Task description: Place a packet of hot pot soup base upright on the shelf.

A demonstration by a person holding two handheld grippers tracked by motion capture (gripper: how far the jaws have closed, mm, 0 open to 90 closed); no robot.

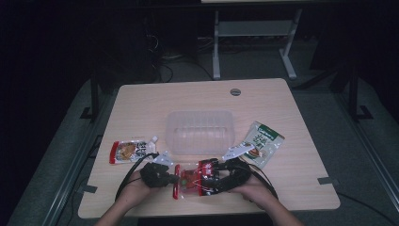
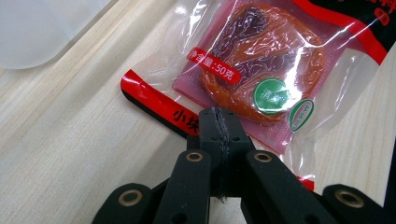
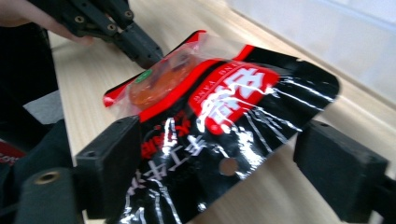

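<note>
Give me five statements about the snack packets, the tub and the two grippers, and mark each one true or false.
1. The left gripper is shut on the edge of the red packet. True.
2. The right gripper pinches the red packet tight. False: its jaws stand wide on either side of the packet's black end, with gaps.
3. The clear tub holds a packet. False: nothing shows inside it.
4. A green packet lies to the right of the tub. True.
5. The orange packet lies in the tub. False: it lies on the table, left of the tub.
</note>
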